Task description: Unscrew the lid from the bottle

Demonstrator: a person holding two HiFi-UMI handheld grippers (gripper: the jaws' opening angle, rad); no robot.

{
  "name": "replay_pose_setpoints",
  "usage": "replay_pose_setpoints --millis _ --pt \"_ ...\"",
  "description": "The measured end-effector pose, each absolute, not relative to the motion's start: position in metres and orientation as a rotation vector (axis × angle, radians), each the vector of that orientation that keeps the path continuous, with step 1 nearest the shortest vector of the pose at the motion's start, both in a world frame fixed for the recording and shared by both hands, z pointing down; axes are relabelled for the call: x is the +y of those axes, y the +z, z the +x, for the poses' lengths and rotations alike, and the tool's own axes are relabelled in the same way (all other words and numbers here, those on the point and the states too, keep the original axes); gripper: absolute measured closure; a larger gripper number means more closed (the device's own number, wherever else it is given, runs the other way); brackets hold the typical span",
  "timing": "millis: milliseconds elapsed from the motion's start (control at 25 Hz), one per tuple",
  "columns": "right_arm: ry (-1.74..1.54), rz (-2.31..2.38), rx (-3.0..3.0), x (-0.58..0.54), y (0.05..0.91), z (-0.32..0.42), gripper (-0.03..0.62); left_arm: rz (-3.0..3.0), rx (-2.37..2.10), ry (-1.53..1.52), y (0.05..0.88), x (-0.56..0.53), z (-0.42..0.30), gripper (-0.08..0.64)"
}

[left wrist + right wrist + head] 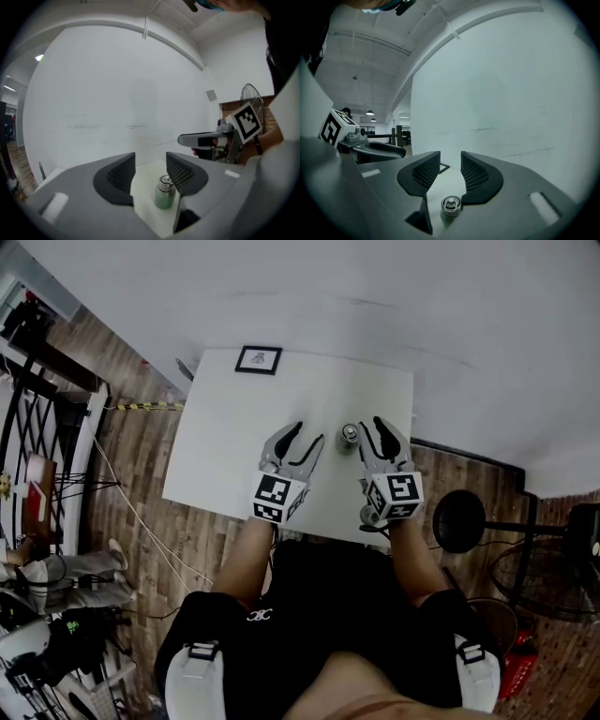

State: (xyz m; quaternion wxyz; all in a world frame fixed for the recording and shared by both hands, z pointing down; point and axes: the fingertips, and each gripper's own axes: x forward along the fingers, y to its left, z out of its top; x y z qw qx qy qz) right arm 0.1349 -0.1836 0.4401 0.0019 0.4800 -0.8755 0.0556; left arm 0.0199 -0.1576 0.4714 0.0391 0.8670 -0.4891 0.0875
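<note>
Three views each gave me a different part of the bottle (350,434). The head view showed only its round silvery top, right of centre on the white desk (225,456), between the left gripper (309,431) and the right gripper (371,427). The left gripper view showed it side-on, a pale green body under a metal lid (165,181). The right gripper view looked down onto that lid and little else. The bottle stood upright, long axis vertical, lid pointing up. Both pairs of jaws stood apart, pressing on nothing.
</note>
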Motion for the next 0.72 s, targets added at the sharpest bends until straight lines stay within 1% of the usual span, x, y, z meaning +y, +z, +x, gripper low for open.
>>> replay_pose_setpoints --millis 40,120,600,720 --pt "0.184 1.48 -2.75 -0.184 0.444 0.133 0.472 2.658 -1.485 0.277 0.477 -0.156 0.022 0.326" --pt "0.209 1.44 -2.743 -0.185 0.455 0.131 0.455 2.655 -1.458 0.285 0.489 -0.155 0.026 0.304" --pt "0.257 1.269 -2.623 -0.189 0.54 0.118 0.372 2.76 -1.247 0.433 0.574 -0.157 0.071 0.293" --pt "0.251 1.258 -2.603 -0.195 0.554 0.116 0.348 2.775 -1.174 0.469 0.599 -0.161 0.082 0.265"
